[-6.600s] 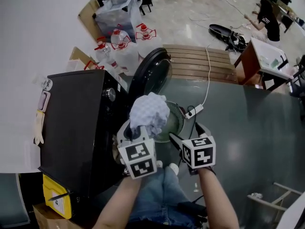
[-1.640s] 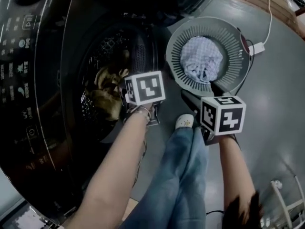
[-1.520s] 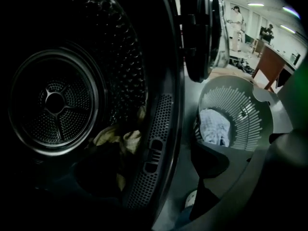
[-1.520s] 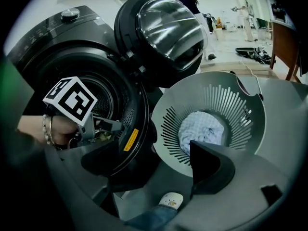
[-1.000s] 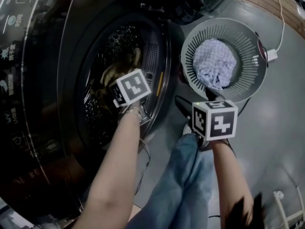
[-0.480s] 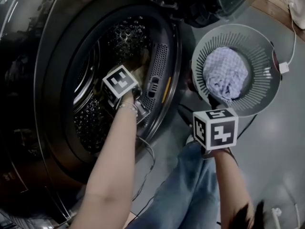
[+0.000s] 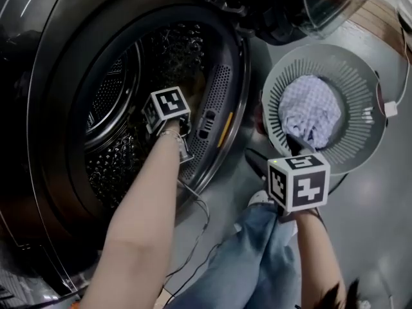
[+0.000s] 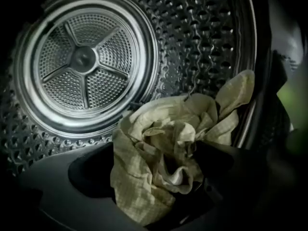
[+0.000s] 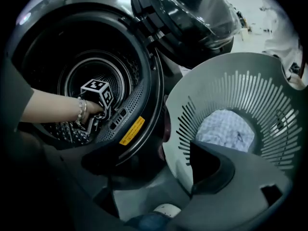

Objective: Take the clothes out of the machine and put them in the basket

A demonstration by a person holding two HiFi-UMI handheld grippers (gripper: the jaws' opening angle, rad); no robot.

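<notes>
My left gripper [image 7: 166,108] reaches into the drum [image 7: 109,102] of the black washing machine; its fingertips are hidden in the head view. In the left gripper view a crumpled yellowish cloth [image 8: 163,148] lies at the drum's bottom between the jaws of that gripper [image 8: 159,182], which have just been opening and do not press on it. My right gripper [image 7: 275,150] hangs open and empty beside the grey slotted basket [image 7: 360,147], which holds a blue-white checked cloth [image 7: 312,118]. In the right gripper view the basket [image 9: 231,90], its cloth [image 9: 224,129] and the right gripper [image 9: 149,177] all show.
The machine's round door [image 7: 322,5] stands swung open above the basket. A person's jeans leg [image 7: 251,256] and a white shoe [image 7: 261,200] lie between the machine and the basket. A white cable with a socket strip [image 7: 389,108] runs along the basket's right side on the grey floor.
The left gripper has gone deeper and lower into the drum. The checked cloth it once held up lies in the basket. The right gripper has sunk slightly beside the basket.
</notes>
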